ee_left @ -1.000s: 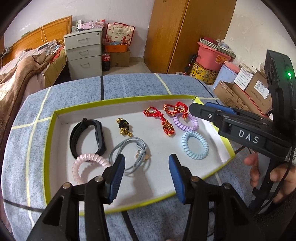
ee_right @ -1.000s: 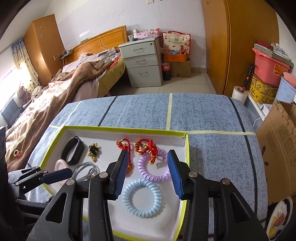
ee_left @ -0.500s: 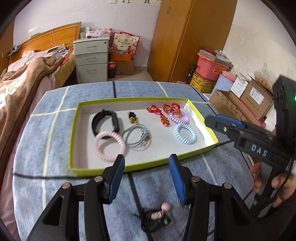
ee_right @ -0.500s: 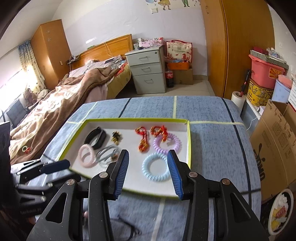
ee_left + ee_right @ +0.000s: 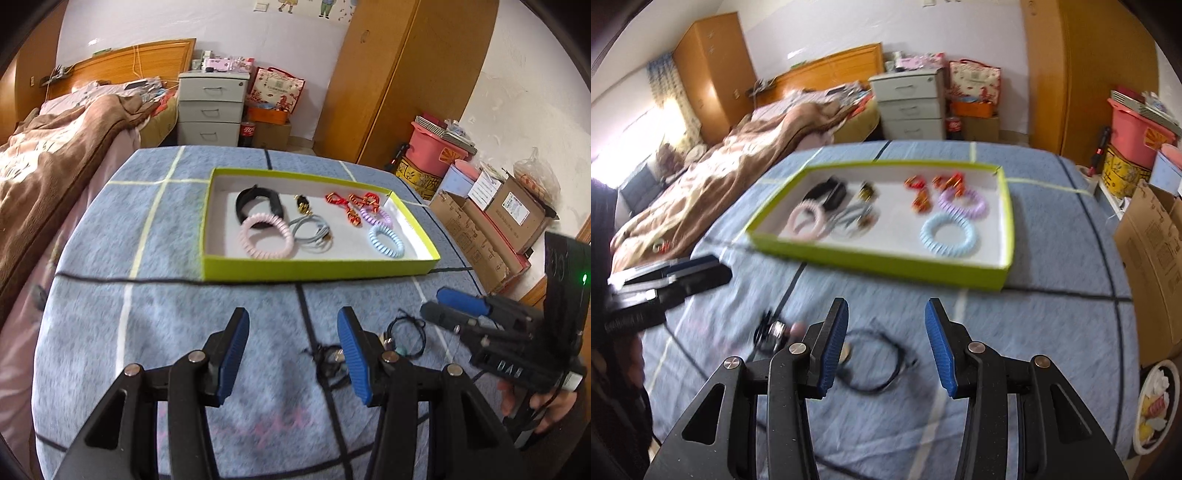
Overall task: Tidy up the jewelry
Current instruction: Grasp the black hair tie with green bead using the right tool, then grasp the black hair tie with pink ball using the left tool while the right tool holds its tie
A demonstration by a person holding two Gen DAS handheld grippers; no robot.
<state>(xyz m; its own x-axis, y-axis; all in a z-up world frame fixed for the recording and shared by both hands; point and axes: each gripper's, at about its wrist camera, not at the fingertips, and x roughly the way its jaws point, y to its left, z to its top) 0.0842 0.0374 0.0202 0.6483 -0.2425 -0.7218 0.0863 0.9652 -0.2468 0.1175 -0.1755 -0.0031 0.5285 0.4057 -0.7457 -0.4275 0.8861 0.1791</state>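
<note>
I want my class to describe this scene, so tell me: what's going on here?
A person holds a hand-held gripper in each hand over a blue-covered table. The left hand-held gripper and the right hand-held gripper are both open and empty. Coil bands and charms lie in the green-rimmed tray. Two black cord pieces lie outside it, in front of the tray and near the grippers.

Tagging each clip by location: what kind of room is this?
A home bedroom, most likely: a bed with a brown blanket, a drawer unit beside it, and a wardrobe. The jewelry tray sits on a blue-covered table.
</note>
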